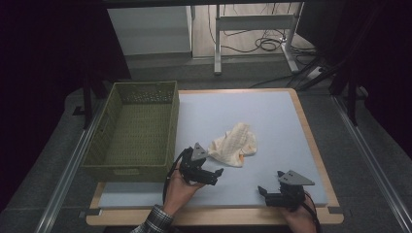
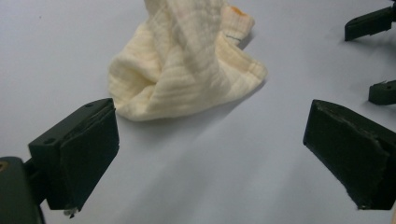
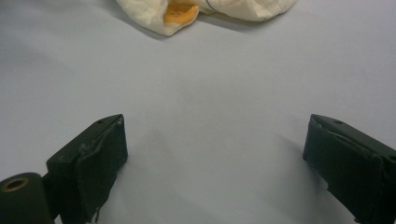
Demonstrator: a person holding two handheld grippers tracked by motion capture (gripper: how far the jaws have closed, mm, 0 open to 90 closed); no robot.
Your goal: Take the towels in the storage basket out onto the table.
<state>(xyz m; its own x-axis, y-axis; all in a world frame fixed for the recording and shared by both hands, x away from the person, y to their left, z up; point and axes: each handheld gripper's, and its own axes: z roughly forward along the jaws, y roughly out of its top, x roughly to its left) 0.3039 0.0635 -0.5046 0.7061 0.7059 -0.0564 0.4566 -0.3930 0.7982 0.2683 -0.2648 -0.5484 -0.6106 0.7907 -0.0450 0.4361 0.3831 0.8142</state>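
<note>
A crumpled cream cloth (image 1: 234, 144) with an orange patch lies near the middle of the pale blue table mat (image 1: 252, 111). My left gripper (image 1: 216, 175) sits just in front and to the left of it, open, nothing between its jaws. In the left gripper view the cloth (image 2: 187, 70) lies a short way ahead of the open jaws, apart from them. My right gripper (image 1: 262, 191) rests open near the mat's front right edge. In the right gripper view the cloth (image 3: 205, 11) with its orange patch lies far ahead at the top edge.
An olive woven basket (image 1: 133, 131) stands at the mat's left side, close to my left gripper. The wooden table rim (image 1: 311, 141) borders the mat on the right. Table legs and cables (image 1: 262, 43) lie on the floor beyond.
</note>
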